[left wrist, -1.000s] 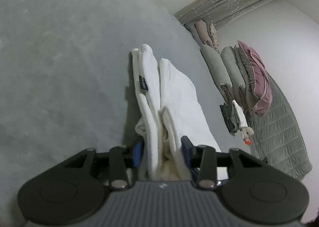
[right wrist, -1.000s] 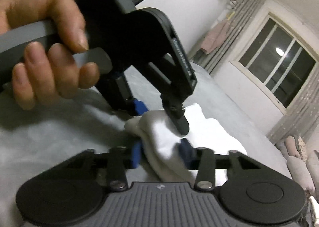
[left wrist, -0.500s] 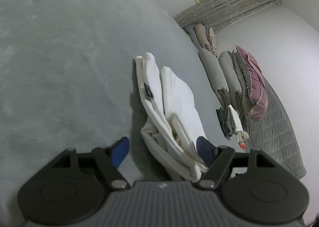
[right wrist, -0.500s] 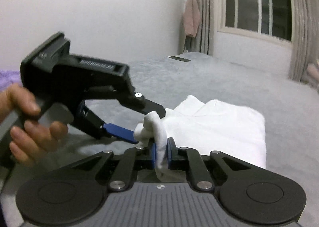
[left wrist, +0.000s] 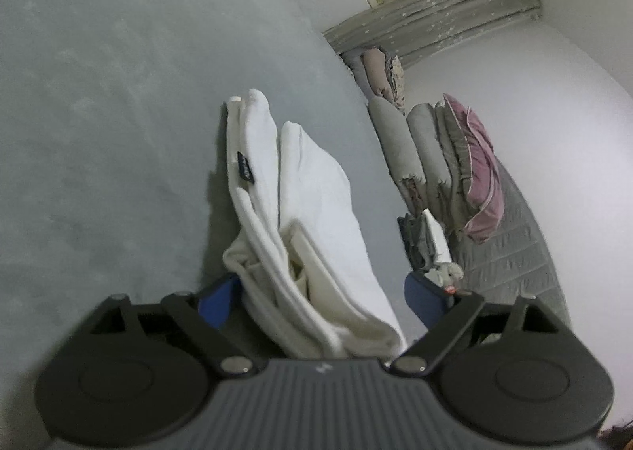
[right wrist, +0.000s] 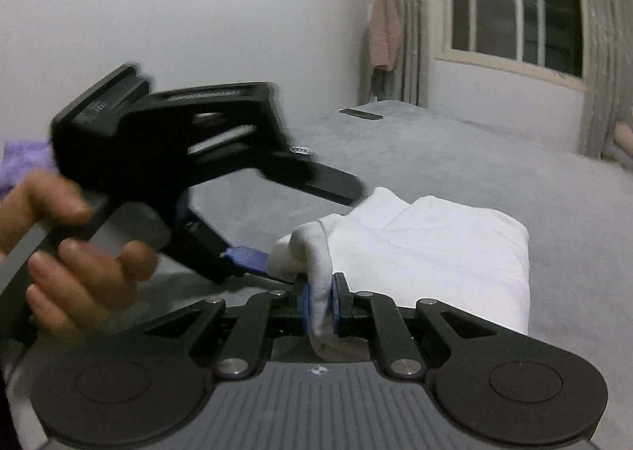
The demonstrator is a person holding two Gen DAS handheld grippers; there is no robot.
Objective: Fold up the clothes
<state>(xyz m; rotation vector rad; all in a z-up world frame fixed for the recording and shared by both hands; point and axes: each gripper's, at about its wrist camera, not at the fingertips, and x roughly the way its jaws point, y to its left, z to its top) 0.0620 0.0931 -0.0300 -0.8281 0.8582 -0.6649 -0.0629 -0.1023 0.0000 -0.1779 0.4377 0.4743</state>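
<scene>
Two grippers attended the white garment (right wrist: 431, 248) on the grey bed (right wrist: 474, 157): right gripper (right wrist: 319, 301) pinched its corner; left gripper (left wrist: 316, 291), jaws just opened wide, had released it. Hand-over step; next, re-grip opposite corner.

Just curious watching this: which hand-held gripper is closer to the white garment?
Right. The right hand-held gripper is clamped on the white garment's edge; the left hand-held gripper has just been opening, with the cloth lying loose between its pads.
</scene>
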